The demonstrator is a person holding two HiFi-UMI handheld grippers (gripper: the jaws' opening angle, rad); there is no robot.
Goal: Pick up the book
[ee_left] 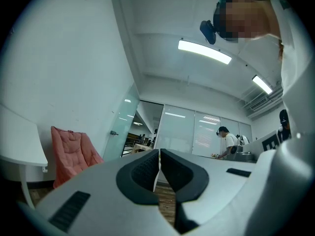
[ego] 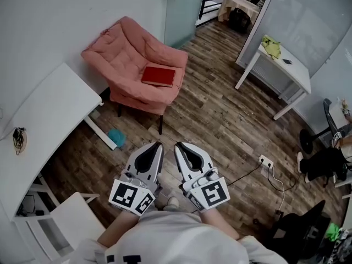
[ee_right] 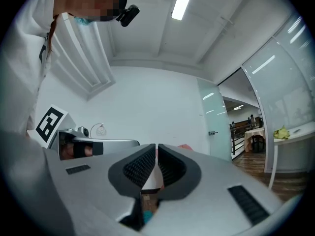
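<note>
While the red book [ego: 158, 76] lies on the pink armchair [ego: 132, 54], left gripper [ego: 155, 145] and right gripper [ego: 179, 146] hover closed, empty

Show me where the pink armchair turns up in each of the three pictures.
Head view: pink armchair upper left of centre, with the red book on its seat.
Left gripper view: pink armchair lower left, against the wall.
Right gripper view: only a pink sliver near the centre, probably it.
Shared landmark: the glass door, just right of the armchair in all three.
</note>
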